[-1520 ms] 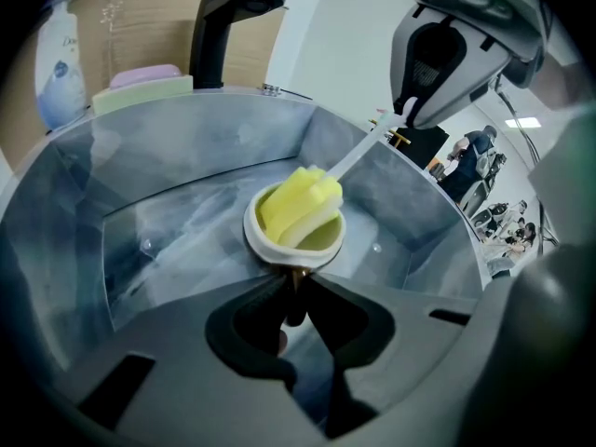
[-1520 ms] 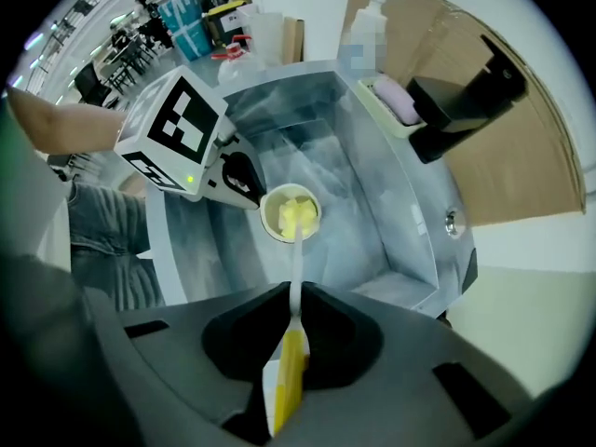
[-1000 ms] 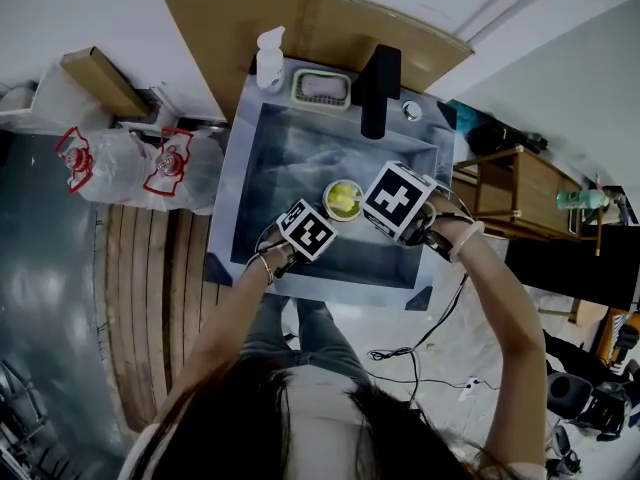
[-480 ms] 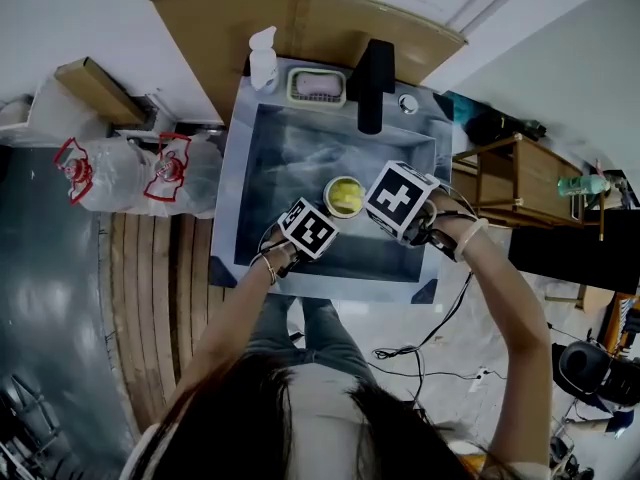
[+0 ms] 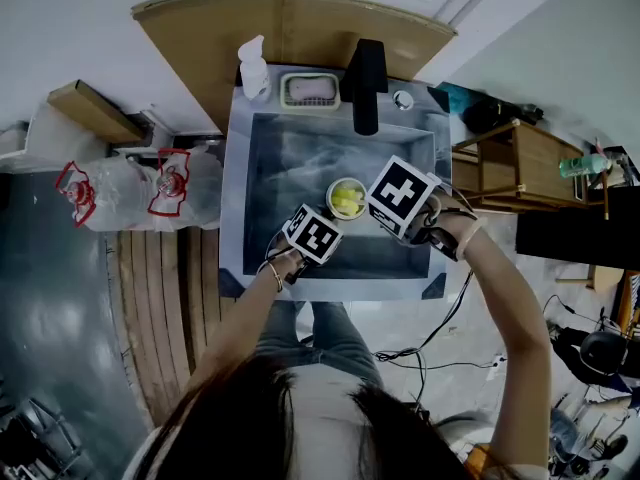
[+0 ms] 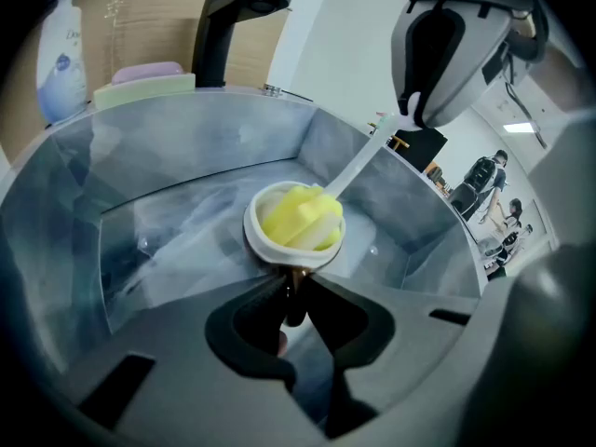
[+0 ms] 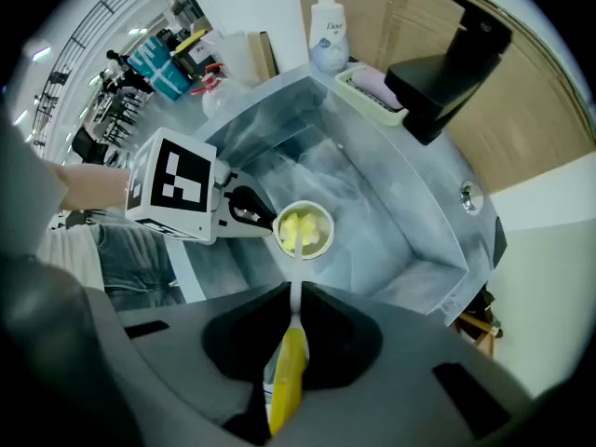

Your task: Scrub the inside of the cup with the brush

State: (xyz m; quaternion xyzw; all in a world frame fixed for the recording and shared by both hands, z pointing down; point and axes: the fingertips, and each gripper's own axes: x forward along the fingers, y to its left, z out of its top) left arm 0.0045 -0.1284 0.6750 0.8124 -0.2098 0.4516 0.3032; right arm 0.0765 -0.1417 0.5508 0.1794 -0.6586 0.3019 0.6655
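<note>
A white cup [image 6: 293, 226] is held over the steel sink [image 5: 290, 148], mouth toward the head camera. My left gripper [image 6: 293, 291] is shut on the cup's near side just below the rim, where a dark bit shows between the jaws. The brush has a yellow sponge head [image 6: 300, 214] inside the cup and a pale stem [image 6: 358, 161] rising to my right gripper [image 7: 295, 301]. That gripper is shut on the brush's yellow handle [image 7: 287, 380]. In the head view the cup [image 5: 345, 198] lies between the two marker cubes.
A black faucet [image 5: 366, 83] overhangs the sink's far edge. Beside it are a soap dish with a pink block [image 5: 308, 90] and a pump bottle [image 5: 252, 68]. Plastic bags [image 5: 130, 183] lie left of the sink, a wooden table [image 5: 510, 173] to the right.
The head camera has shifted a little. Cup, brush and both grippers keep nearly the same places over the sink.
</note>
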